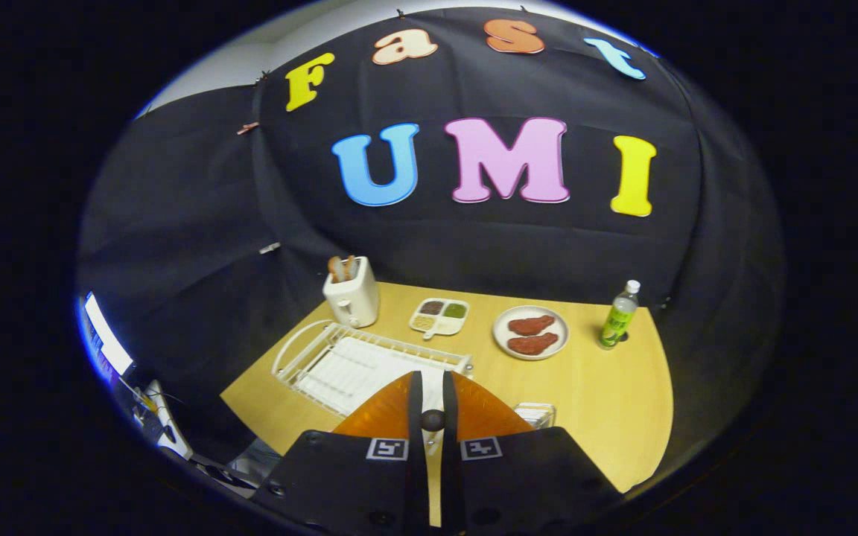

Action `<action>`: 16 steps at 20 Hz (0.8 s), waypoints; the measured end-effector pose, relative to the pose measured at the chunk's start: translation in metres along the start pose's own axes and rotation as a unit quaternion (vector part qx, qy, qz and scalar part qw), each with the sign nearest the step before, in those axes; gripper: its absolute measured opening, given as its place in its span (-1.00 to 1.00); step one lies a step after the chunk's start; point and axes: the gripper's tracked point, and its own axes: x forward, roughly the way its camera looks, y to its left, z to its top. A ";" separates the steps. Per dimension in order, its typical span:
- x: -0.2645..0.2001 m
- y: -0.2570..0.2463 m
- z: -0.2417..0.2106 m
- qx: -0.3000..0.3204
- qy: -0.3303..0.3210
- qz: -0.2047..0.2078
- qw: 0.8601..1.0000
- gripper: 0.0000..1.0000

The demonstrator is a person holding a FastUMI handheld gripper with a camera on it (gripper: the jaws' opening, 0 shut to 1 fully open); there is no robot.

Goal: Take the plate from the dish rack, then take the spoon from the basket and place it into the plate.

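My gripper (433, 378) hovers above the near side of the wooden table (608, 394), its fingers drawn almost together with a thin slit between them and nothing held. Just beyond the fingertips lies the white wire dish rack (339, 365); the part I can see holds no plate, and its near right end is hidden by the fingers. A small pale basket (535, 413) peeks out right beside the right finger; I cannot see what is inside it. A white plate (507, 316) with two reddish-brown pieces sits further back on the table.
A white toaster (353, 298) with toast in it stands behind the rack. A divided tray of seasonings (439, 316) lies between the toaster and the plate. A green-labelled bottle (618, 316) stands at the far right. Cables and a screen (105, 339) lie beyond the table's left edge.
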 end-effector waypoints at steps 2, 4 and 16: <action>0.005 0.024 -0.018 -0.004 0.014 0.022 1.000 -0.79; 0.015 0.046 -0.044 -0.002 0.040 0.039 0.998 -0.79; 0.107 0.137 -0.146 -0.042 0.073 0.122 0.989 -0.79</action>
